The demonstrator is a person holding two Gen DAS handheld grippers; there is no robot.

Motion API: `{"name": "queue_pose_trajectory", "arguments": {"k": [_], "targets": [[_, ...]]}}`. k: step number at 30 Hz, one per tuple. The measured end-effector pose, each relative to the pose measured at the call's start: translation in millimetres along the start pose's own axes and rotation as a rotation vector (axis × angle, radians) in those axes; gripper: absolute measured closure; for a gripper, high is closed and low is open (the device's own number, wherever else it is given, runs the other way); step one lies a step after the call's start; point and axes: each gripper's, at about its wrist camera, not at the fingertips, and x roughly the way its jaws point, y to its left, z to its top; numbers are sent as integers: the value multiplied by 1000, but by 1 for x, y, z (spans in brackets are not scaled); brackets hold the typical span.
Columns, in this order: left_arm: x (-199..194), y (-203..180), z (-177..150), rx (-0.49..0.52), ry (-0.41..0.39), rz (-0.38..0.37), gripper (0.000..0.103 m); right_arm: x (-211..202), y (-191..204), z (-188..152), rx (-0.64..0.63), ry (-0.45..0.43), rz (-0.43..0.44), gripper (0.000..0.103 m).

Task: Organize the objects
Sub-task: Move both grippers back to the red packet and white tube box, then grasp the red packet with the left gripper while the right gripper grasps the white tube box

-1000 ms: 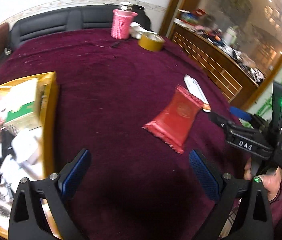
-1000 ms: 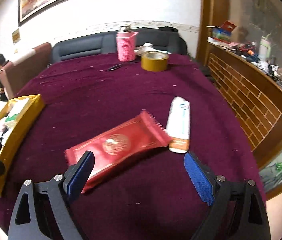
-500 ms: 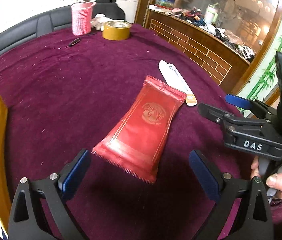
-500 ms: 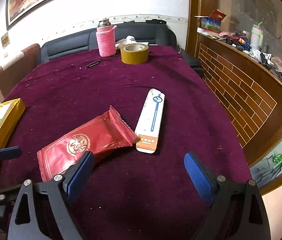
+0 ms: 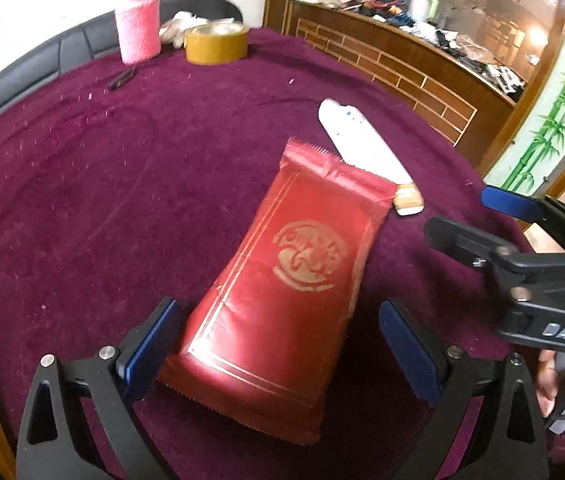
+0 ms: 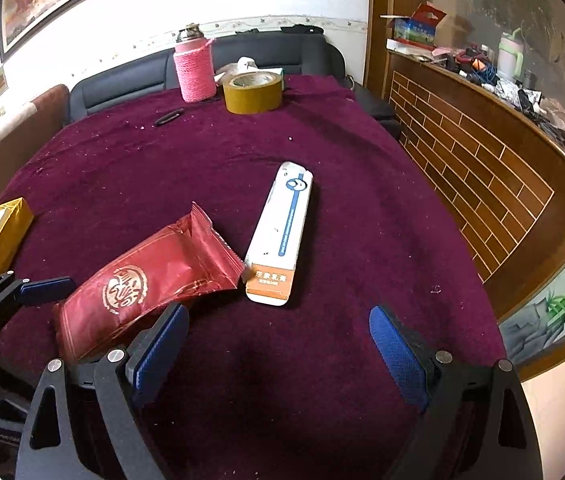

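Packet [image 5: 282, 292] left of box [image 6: 278, 232]

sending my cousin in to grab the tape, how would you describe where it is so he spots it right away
Look at the table with the dark red cloth and go to its far edge, by the black sofa. The tape stands right of a pink knitted bottle. It is the only squat, mustard-brown ring with a hollow middle.
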Motion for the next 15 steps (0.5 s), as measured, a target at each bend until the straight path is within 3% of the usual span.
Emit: {"name": "queue_pose_trajectory", "arguments": {"k": [5,9,15], "targets": [[3,0,1,-3,-5,-1,1,3,-11,2,25,14,2,8],[12,-14,1,89,11,87,1,4,-30,4,77,26,-5,8],[14,-16,1,96,-32,100,1,7,-57,7,154,50,-11,8]]}}
